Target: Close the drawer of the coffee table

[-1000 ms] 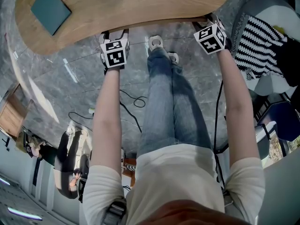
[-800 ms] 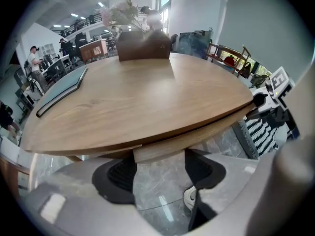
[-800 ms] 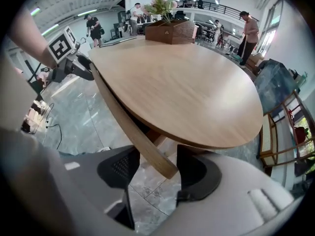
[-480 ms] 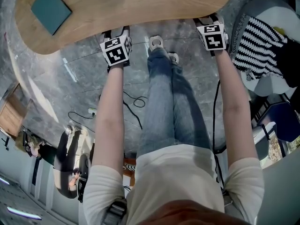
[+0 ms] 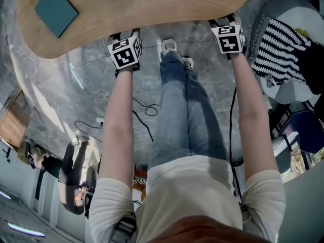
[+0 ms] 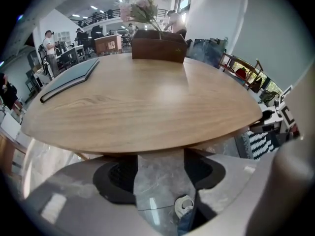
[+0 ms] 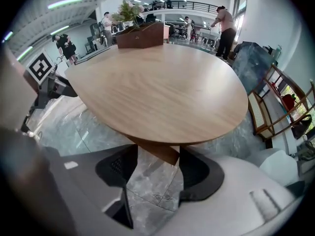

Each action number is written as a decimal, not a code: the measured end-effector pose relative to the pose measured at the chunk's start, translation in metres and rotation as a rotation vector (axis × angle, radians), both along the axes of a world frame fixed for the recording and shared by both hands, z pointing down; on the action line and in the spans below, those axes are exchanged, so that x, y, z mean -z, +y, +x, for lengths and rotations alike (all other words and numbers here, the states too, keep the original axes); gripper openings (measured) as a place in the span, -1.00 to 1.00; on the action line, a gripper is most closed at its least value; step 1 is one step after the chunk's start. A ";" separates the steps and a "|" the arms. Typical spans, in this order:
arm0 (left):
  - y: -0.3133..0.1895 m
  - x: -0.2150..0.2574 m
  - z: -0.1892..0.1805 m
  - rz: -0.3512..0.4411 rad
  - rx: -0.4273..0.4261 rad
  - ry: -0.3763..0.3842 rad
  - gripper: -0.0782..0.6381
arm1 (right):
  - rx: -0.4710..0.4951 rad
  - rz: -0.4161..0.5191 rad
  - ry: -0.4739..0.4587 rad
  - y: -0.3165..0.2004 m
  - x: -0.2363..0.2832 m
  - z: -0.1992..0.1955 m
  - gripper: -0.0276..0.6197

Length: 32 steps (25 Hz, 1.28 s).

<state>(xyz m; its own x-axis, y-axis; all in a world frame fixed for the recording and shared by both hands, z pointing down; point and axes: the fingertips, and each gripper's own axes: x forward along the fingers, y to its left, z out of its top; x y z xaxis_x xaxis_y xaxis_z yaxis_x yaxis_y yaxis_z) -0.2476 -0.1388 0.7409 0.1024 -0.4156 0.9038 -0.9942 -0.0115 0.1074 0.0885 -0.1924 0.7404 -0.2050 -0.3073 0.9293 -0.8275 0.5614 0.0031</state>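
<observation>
While the drawer is being hidden by the tabletop (image 5: 142,4), left gripper (image 6: 160,181) and right gripper (image 7: 152,181) are being held open, the right's jaws having just been opening, only floor (image 7: 147,191) between.

No readable text, brand, label or number in any view. Only signs: black-and-white square code patterns on the left marker cube (image 5: 124,54) and the right marker cube (image 5: 228,38). They are machine codes and don't read as characters.
</observation>
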 end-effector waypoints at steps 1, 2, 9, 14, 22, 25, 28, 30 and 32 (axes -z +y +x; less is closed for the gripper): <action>0.001 0.000 0.000 0.001 0.003 -0.004 0.05 | 0.002 0.006 0.002 0.000 0.000 0.000 -0.09; 0.001 0.002 0.000 0.005 0.008 -0.007 0.05 | 0.002 0.012 0.004 0.000 0.000 0.001 -0.09; 0.008 0.018 0.000 0.059 0.086 -0.019 -0.09 | -0.107 0.058 -0.011 0.006 0.012 0.009 -0.20; 0.022 0.039 0.002 0.119 0.151 -0.027 -0.36 | -0.195 0.102 -0.042 0.016 0.029 0.015 -0.45; 0.053 0.063 0.025 0.187 0.211 0.012 -0.78 | -0.256 0.200 -0.156 0.042 0.069 0.012 -0.91; 0.066 0.077 0.037 0.212 0.219 0.028 -0.78 | -0.274 0.232 -0.197 0.055 0.088 0.009 -0.91; 0.075 0.092 0.049 0.229 0.195 0.032 -0.78 | -0.263 0.265 -0.232 0.067 0.110 0.004 -0.91; 0.084 0.104 0.056 0.239 0.177 0.035 -0.78 | -0.246 0.286 -0.247 0.076 0.126 0.000 -0.91; 0.095 0.118 0.063 0.247 0.164 0.042 -0.78 | -0.239 0.305 -0.265 0.087 0.144 -0.002 -0.91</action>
<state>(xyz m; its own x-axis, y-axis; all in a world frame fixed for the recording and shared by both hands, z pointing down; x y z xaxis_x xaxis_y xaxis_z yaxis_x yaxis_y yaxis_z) -0.1851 -0.0435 0.6231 0.0511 -0.6365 0.7696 -0.9795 0.1183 0.1629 0.0866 -0.1055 0.5967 -0.3132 -0.6253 0.7148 -0.9280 0.3615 -0.0903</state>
